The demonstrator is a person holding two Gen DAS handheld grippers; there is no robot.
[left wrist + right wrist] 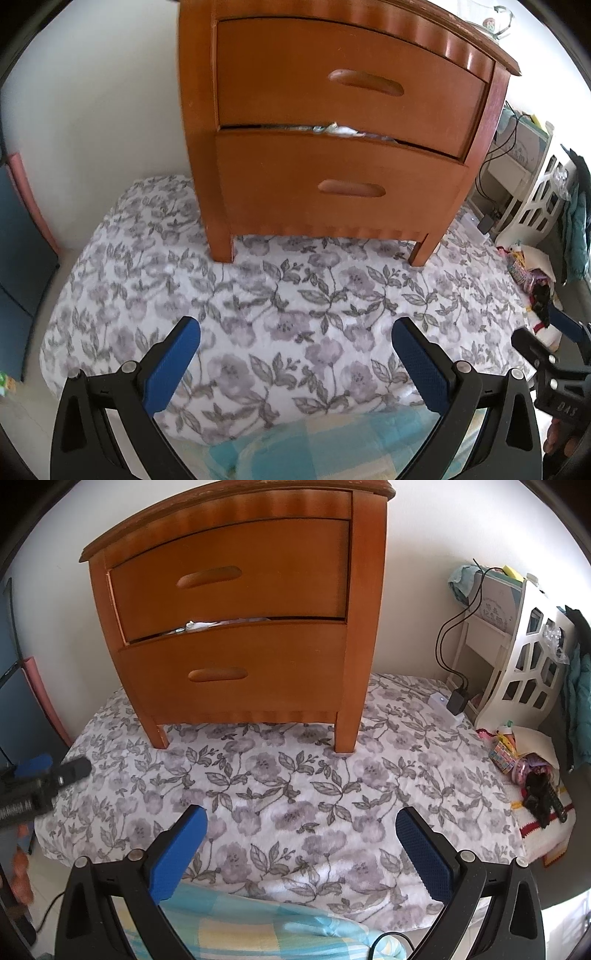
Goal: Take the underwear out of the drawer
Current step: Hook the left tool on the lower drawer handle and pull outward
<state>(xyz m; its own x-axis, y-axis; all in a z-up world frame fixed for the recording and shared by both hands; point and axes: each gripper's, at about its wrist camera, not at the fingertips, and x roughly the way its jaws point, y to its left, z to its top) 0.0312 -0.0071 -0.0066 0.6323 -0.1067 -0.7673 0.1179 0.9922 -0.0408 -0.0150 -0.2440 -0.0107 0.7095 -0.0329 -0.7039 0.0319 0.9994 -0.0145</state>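
Observation:
A brown wooden nightstand (332,147) (240,627) with two shut drawers stands on a floral blanket. A bit of pale fabric (338,129) (199,624) pokes out of the slit between the upper drawer (351,74) (229,576) and the lower drawer (340,188) (232,672). My left gripper (295,332) is open over the blanket, well short of the nightstand, with nothing between its blue pads. My right gripper (301,816) is open too, equally far back and empty. Each gripper also shows at the edge of the other's view.
The floral blanket (277,314) (295,794) covers the surface under the nightstand. A white shelf unit (517,657) with a black cable and charger (458,698) stands at the right. Toys and clutter (532,771) lie at the right edge. A checked blue cloth (240,930) lies in front.

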